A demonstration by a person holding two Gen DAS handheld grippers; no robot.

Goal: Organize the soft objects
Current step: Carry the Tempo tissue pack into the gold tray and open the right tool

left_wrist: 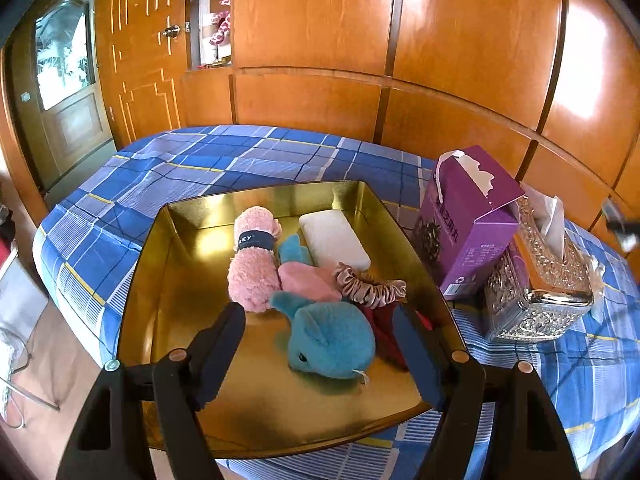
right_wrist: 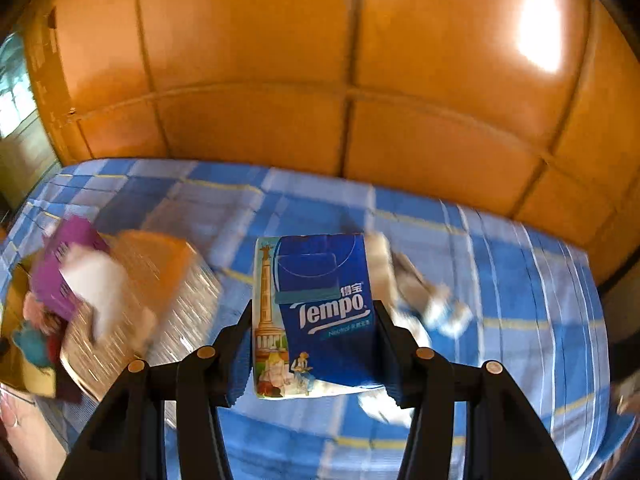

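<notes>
**Ana:** On the blue plaid bed sits a gold tin tray. What lies in it, from left to right?

**Ben:** First a rolled pink towel with a dark band. Next a teal plush whale at the front, a pink plush touching it behind, and a white pad at the back. Then a pink satin scrunchie above a dark red cloth.

**Ana:** And the left tongs?

**Ben:** They stand wide apart over the tray, one finger on each side of the whale, not pressing it.

**Ana:** What is right of the tray?

**Ben:** A purple carton leans against a silver embossed tissue box, both on the bed.

**Ana:** And the right tongs?

**Ben:** They are clamped on a blue Tempo tissue pack, held above the bed. That view is blurred; the carton and tissue box appear at its left.
</notes>
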